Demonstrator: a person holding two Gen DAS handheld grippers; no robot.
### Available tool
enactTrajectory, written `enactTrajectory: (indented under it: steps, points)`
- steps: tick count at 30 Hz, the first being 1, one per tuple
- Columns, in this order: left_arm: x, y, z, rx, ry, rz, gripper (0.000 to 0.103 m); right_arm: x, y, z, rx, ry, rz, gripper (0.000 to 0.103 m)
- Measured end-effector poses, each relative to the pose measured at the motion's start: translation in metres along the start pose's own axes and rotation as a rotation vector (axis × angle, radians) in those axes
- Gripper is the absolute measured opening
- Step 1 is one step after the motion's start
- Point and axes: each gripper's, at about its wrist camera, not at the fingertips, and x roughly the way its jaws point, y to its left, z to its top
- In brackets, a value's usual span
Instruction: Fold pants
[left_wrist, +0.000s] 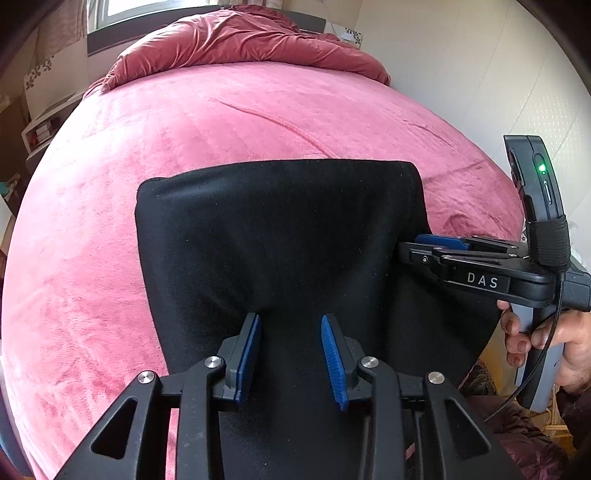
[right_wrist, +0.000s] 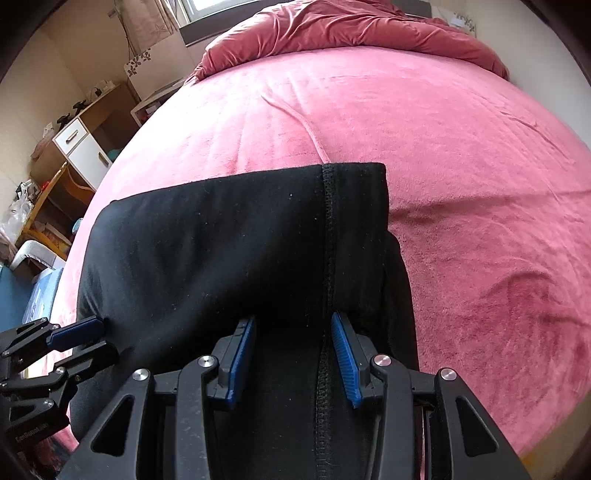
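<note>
A: Where are the pants (left_wrist: 280, 236)?
B: On the pink bed (left_wrist: 110, 258), folded, fold edge far, loose end near the person.
A: Tongs?
B: Left gripper (left_wrist: 291, 360) and right gripper (right_wrist: 293, 360) both over the near end, jaws parted, cloth between but unpinched.
A: Axis?
B: Judged: long axis runs straight ahead of both; neither hand nearer.

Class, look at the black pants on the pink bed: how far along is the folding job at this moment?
Done: the pants lie doubled on the bed, with a folded edge at the far end. In hand: the left tongs and right tongs stand over the near part, jaws apart with cloth between them; whether they pinch it cannot be told. Left: the near end runs out of view, so further folds may remain.
</note>
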Motion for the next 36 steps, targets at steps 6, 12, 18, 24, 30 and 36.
enactTrajectory:
  steps: [6, 12, 18, 24, 30, 36]
  points:
    - [-0.012, 0.006, 0.002, -0.011, -0.031, 0.005, 0.05, -0.001, -0.002, 0.001, 0.007, -0.001, 0.019, 0.045]
    - [-0.017, 0.036, 0.021, -0.076, -0.059, 0.044, 0.05, -0.006, -0.005, 0.0, 0.033, -0.004, 0.048, 0.047]
    - [-0.001, 0.094, 0.028, -0.301, 0.003, 0.007, 0.059, -0.028, -0.021, 0.0, 0.115, -0.042, 0.095, 0.079]
    - [0.01, 0.119, 0.001, -0.371, 0.036, -0.193, 0.082, -0.014, -0.056, -0.01, 0.169, 0.045, 0.215, 0.084]
    - [0.034, 0.112, -0.02, -0.399, 0.096, -0.347, 0.08, 0.012, -0.086, -0.012, 0.243, 0.108, 0.323, 0.087]
    - [0.054, 0.109, -0.017, -0.428, 0.127, -0.357, 0.075, 0.031, -0.093, -0.019, 0.245, 0.178, 0.424, 0.087]
